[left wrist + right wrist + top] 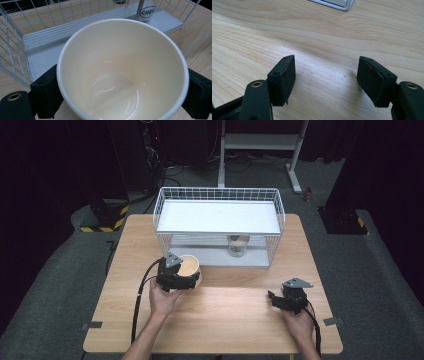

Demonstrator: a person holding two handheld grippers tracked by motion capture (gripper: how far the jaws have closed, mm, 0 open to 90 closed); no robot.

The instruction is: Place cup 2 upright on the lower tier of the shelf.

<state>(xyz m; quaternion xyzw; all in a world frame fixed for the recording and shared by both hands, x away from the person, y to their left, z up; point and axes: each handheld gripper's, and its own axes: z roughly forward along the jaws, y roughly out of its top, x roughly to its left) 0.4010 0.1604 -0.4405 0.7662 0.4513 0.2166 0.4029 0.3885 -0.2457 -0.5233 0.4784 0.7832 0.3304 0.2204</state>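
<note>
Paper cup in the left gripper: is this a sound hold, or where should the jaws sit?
Sound as it is. The left gripper clamps the paper cup from outside, one jaw on each side of the wall below the rolled rim. The wall narrows downward, so gripping high, across the width, best resists slipping.

The cup [122, 70] looked like cream paper with a glossy, smooth inside. The table [317, 32] was pale wood with a visible grain and a soft sheen. The basket [218, 195] was white-coated wire; its shelf [75, 32] looked like ribbed matt metal. The pads [284, 77] were matt black, scuffed rubber.
</note>
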